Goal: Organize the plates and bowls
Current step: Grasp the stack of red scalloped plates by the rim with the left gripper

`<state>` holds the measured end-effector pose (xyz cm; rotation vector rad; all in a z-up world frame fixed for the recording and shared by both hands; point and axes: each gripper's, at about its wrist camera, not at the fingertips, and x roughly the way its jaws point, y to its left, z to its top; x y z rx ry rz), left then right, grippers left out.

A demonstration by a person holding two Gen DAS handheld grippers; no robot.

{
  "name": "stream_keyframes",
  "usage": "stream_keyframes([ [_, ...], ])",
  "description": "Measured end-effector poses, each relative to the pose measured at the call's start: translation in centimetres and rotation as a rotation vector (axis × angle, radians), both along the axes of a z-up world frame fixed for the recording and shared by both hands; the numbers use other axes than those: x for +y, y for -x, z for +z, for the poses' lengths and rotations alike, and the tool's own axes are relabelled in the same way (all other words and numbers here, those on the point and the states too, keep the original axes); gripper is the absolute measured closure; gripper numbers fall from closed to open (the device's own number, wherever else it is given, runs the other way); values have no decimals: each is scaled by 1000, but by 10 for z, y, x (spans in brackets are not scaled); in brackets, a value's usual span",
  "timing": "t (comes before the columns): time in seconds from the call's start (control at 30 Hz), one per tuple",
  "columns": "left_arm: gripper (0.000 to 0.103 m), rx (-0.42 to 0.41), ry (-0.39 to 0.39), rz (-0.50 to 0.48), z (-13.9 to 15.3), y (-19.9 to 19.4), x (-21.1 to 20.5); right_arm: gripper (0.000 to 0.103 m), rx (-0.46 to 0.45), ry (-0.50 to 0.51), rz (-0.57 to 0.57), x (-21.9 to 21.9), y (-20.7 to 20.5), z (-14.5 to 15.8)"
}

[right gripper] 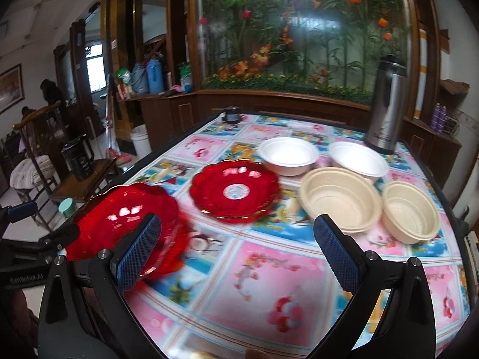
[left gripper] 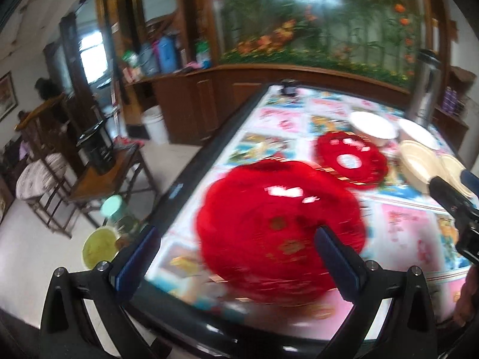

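Red plate (left gripper: pixel 278 233) lies between the left gripper's (left gripper: pixel 236 243) released fingers; right gripper (right gripper: pixel 236 245) released

Pale lettering reading roughly "CenRobot.AI" stands on the left gripper's (right gripper: pixel 45 239) black body; the flask's (right gripper: pixel 386 101) print stays unreadable.

We saw a table (right gripper: pixel 269 269) under a bright cartoon-print cloth; on it lay two red plates (right gripper: pixel 235 193), two white bowls (right gripper: pixel 289 155), two cream bowls (right gripper: pixel 341 199), a steel flask (right gripper: pixel 386 104) and a small dark jar (right gripper: pixel 232 115).
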<state>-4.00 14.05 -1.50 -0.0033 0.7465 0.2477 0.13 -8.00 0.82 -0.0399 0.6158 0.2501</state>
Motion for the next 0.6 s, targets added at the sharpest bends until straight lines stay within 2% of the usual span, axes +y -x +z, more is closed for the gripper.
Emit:
stream_keyframes([
  [0.1, 0, 24, 23, 69, -7, -1, 34, 0, 32, 4, 29, 18, -6, -8],
  [0.27, 0, 104, 66, 122, -25, -14, 61, 0, 86, 18, 47, 37, -20, -24],
  [0.4, 0, 147, 116, 124, -35, -22, 68, 0, 161, -14, 63, 43, -34, -38],
  [0.6, 0, 202, 194, 112, -46, -41, 70, 0, 234, -12, 81, 58, -52, -53],
])
